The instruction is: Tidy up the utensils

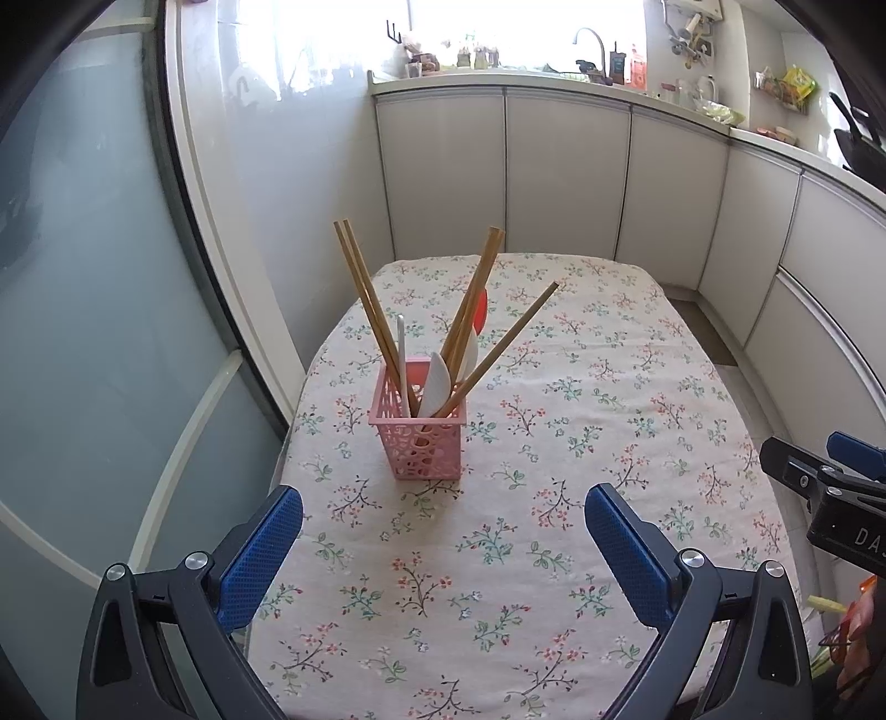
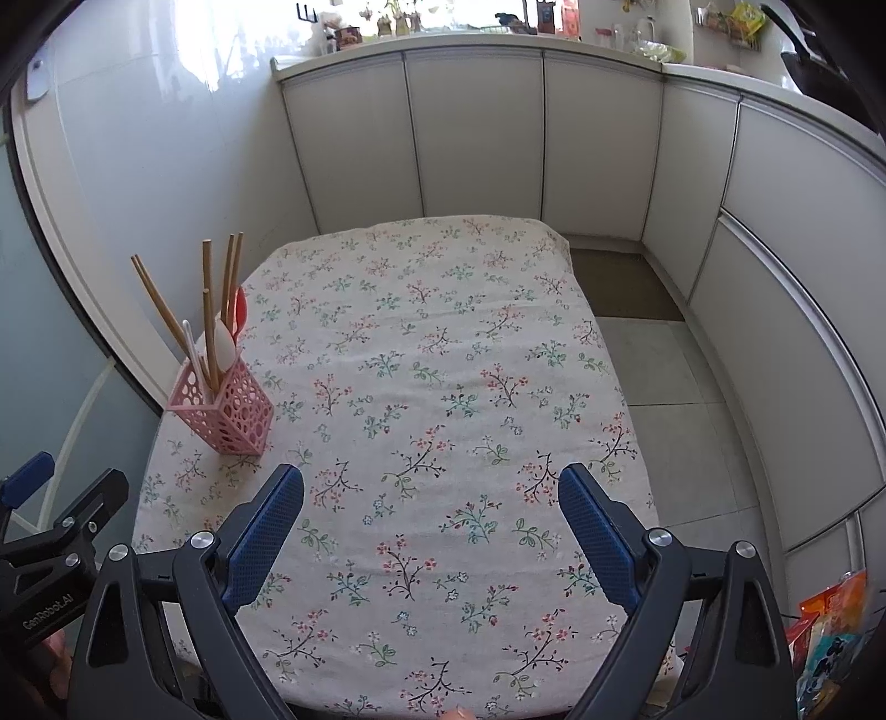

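A pink perforated holder (image 1: 421, 437) stands on the floral tablecloth (image 1: 554, 421), near the table's left edge. Inside it lean several wooden chopsticks (image 1: 368, 302), white spoons (image 1: 434, 382) and a red spoon (image 1: 482, 313). My left gripper (image 1: 443, 512) hovers open a short way in front of the holder, nothing between its blue pads. In the right wrist view the holder (image 2: 230, 412) sits at the left, its chopsticks (image 2: 207, 310) sticking up. My right gripper (image 2: 431, 493) is open and empty over the tablecloth (image 2: 443, 387), right of the holder.
White cabinets (image 1: 565, 171) wrap around the table's far and right sides, with a cluttered counter and tap (image 1: 590, 41) above. A frosted glass door (image 1: 99, 332) stands at the left. Tiled floor (image 2: 670, 376) shows at the right. Coloured packets (image 2: 830, 637) lie at the lower right.
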Available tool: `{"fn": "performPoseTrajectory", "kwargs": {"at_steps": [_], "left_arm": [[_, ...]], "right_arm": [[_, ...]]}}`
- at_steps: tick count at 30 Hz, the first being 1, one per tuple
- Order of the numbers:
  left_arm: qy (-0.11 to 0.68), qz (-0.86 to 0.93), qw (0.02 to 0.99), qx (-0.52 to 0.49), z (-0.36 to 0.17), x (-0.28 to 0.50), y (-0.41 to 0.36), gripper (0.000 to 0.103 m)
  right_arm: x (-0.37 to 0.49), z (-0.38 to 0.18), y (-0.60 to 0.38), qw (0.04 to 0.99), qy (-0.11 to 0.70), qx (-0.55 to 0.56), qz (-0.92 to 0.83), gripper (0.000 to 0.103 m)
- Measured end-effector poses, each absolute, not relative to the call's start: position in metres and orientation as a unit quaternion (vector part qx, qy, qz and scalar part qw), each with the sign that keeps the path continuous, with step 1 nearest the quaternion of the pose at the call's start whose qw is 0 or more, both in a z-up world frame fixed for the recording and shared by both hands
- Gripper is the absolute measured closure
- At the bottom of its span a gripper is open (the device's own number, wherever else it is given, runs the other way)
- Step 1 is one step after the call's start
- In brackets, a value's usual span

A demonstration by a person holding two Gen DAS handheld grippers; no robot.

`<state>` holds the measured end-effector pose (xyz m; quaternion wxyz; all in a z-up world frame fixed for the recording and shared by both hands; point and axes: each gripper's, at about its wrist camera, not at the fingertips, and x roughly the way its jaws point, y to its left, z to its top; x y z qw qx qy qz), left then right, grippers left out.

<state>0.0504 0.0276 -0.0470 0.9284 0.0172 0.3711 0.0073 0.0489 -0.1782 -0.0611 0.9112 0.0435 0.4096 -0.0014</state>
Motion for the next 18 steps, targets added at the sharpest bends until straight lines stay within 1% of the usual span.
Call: {"fn": "performPoseTrajectory", "kwargs": {"at_steps": [18], "left_arm": [[0.370, 0.008, 0.929, 0.016, -0.0463, 0.0507, 0.0290, 0.000]], "right_arm": [[0.0497, -0.0631, -0.1783, 0.911, 0.411, 0.041, -0.001, 0.008]]}}
